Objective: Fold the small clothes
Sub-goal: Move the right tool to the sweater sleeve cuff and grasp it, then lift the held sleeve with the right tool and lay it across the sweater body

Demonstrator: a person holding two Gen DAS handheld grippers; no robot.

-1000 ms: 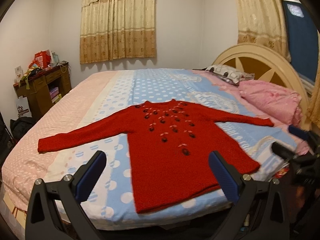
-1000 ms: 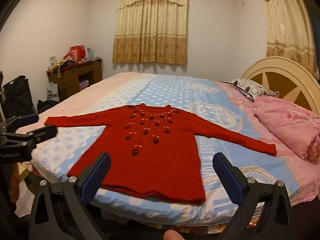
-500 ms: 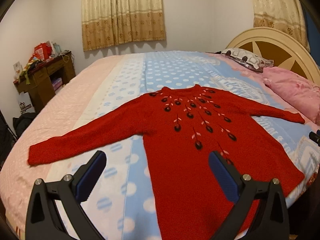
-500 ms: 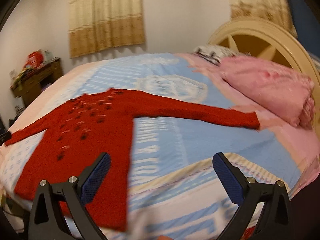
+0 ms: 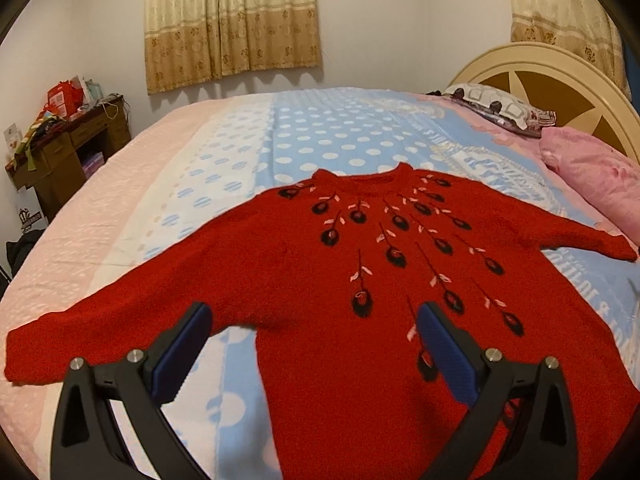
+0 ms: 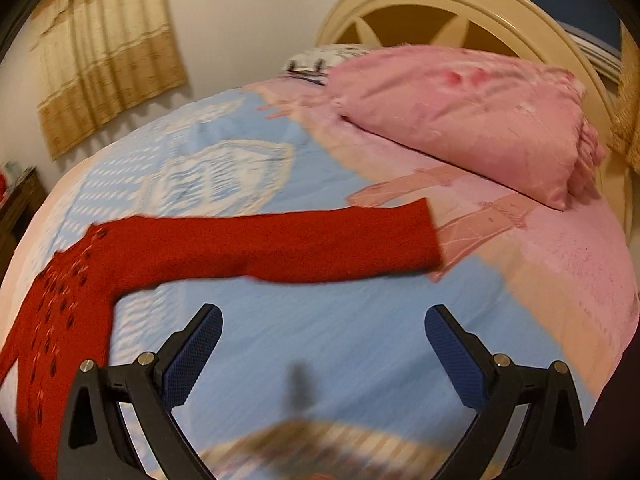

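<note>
I am holding my left gripper (image 5: 312, 320) spread wide and empty above the red knitted sweater with dark embroidered flowers (image 5: 360, 280), which is lying flat, front up and sleeves out, on the bed with the blue, white and pink dotted cover (image 5: 224, 168). My right gripper (image 6: 322, 322) is hanging released too, gripping nothing, above bare blue cover just short of the sweater's outstretched sleeve (image 6: 320, 240), whose cuff is pointing toward the pink satin pillow (image 6: 472, 120) by the cream arched headboard (image 6: 440, 0).
</note>
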